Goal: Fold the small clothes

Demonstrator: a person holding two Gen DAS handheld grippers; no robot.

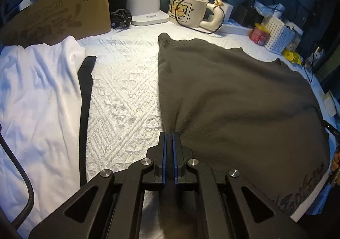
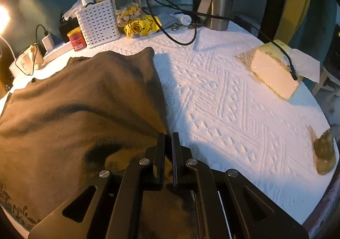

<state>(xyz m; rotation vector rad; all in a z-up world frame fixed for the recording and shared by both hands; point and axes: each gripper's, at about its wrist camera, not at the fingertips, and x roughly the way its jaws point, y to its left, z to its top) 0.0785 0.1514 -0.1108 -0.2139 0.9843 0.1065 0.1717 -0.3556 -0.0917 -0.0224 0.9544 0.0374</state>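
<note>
A dark grey-brown garment point(image 1: 233, 100) lies spread on the white textured cloth; it also fills the left half of the right wrist view point(image 2: 85, 107). Printed lettering shows along its near hem. My left gripper point(image 1: 169, 134) is shut on the garment's left edge, where the fabric puckers into the pads. My right gripper point(image 2: 168, 135) is shut on the garment's right edge, with cloth pinched between its jaws. A white garment point(image 1: 38, 94) with a black strip point(image 1: 85, 98) beside it lies at the left.
Along the back stand a cardboard box point(image 1: 63, 11), a white lamp base point(image 1: 146, 8), a bear mug point(image 1: 187, 8), a white basket point(image 2: 98, 24), a red tin point(image 2: 76, 39), a snack jar point(image 2: 127, 7), a steel tumbler point(image 2: 218, 0) and cables. A cream block point(image 2: 274, 73) lies right.
</note>
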